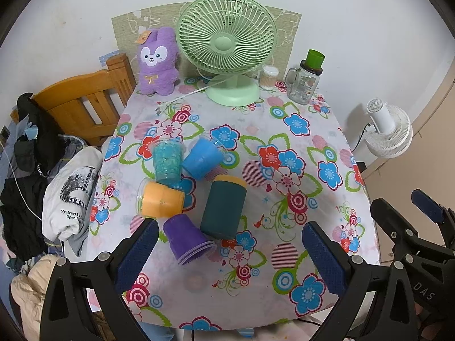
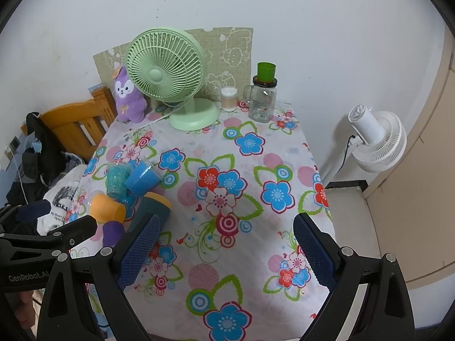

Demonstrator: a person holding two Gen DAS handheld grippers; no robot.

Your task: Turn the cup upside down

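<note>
Several cups lie on their sides in a cluster on the flowered tablecloth (image 1: 284,147): a purple cup (image 1: 186,237), a dark teal cup with a yellow rim (image 1: 223,207), an orange cup (image 1: 160,200), a blue cup (image 1: 202,157) and a teal glitter cup (image 1: 167,162). My left gripper (image 1: 230,251) is open and empty, just in front of the purple and dark teal cups. My right gripper (image 2: 224,244) is open and empty over the table's middle, right of the cluster; the dark teal cup (image 2: 153,206) lies by its left finger.
A green fan (image 1: 227,48), a purple plush (image 1: 156,62), a cotton-swab jar (image 1: 268,78) and a glass jar with a green cap (image 1: 305,82) stand at the back. A wooden chair (image 1: 82,99) and clothes (image 1: 68,193) are left. A white fan (image 1: 386,130) stands right.
</note>
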